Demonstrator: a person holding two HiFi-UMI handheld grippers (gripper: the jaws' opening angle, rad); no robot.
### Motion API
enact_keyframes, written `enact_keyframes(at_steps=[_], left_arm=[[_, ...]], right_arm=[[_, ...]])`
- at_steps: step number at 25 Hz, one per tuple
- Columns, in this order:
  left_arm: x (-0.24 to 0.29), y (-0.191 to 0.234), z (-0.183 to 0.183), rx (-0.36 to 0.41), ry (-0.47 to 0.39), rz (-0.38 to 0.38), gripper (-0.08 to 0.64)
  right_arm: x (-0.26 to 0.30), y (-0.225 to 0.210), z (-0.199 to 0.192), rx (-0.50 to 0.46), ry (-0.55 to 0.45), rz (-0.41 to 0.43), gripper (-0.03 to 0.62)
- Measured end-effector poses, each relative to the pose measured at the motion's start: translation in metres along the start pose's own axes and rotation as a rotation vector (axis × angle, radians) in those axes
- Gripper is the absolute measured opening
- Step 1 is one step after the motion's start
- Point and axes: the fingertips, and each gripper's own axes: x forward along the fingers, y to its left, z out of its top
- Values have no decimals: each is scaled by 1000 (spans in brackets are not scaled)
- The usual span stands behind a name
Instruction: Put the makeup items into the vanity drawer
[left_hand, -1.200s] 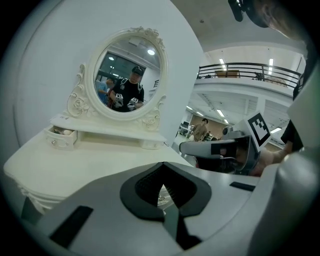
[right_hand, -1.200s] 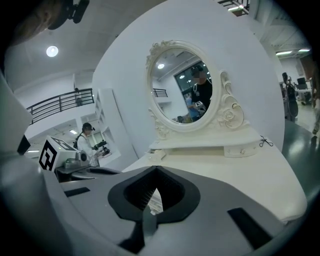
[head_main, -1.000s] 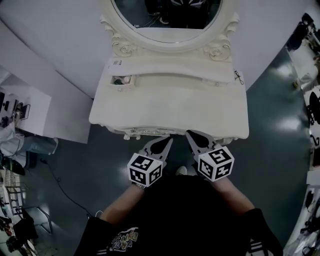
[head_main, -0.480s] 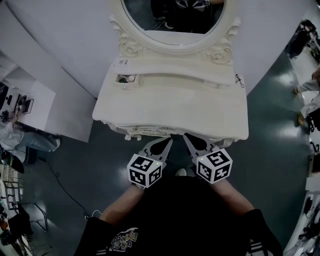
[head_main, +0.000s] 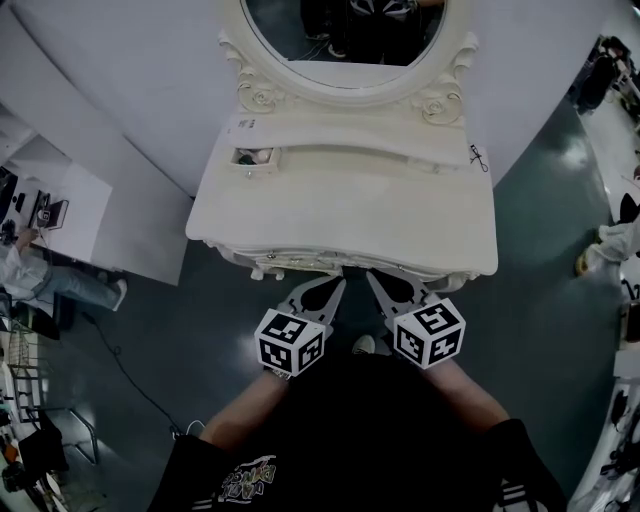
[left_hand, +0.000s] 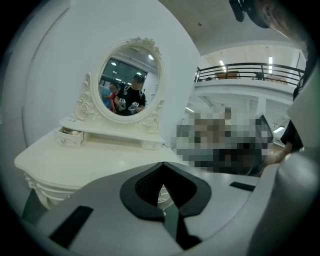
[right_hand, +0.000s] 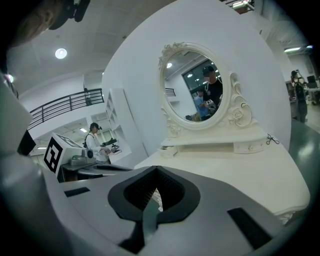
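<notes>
The white vanity table (head_main: 340, 215) with an oval mirror (head_main: 345, 40) stands in front of me. On its upper shelf at the left, a small drawer (head_main: 252, 158) is pulled open with pale items inside; it also shows in the left gripper view as the drawer (left_hand: 70, 136) and in the right gripper view as the drawer (right_hand: 168, 150). A small black item (head_main: 477, 156) lies at the shelf's right end. My left gripper (head_main: 336, 284) and right gripper (head_main: 371, 278) hover side by side just before the table's front edge. Both are shut and empty, jaw tips meeting on the left gripper (left_hand: 162, 163) and the right gripper (right_hand: 156, 168).
A white wall panel (head_main: 120, 110) curves behind the vanity. At the left stands a white desk (head_main: 70, 215) with a seated person (head_main: 40, 280) beside it, and a cable (head_main: 120, 365) runs over the dark floor. Another person (head_main: 612, 242) stands at the far right.
The head view has shifted slightly, so the vanity sits a little lower in frame. Both grippers stay shut at the table's front edge, barely moved.
</notes>
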Motion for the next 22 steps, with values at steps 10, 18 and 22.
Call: enact_keyframes(at_steps=[10,18,22], left_arm=[[-6,4,-6,-10,0,5,0],[-15,11,-8,-20,-9,18,0],[-20,14,-8,-18,-11,23,0]], right_arm=[[5,7,-7,3,12,4,29],[11,16,-9,-4,17,17,29],[13,22,-10,-9,16,23,29]])
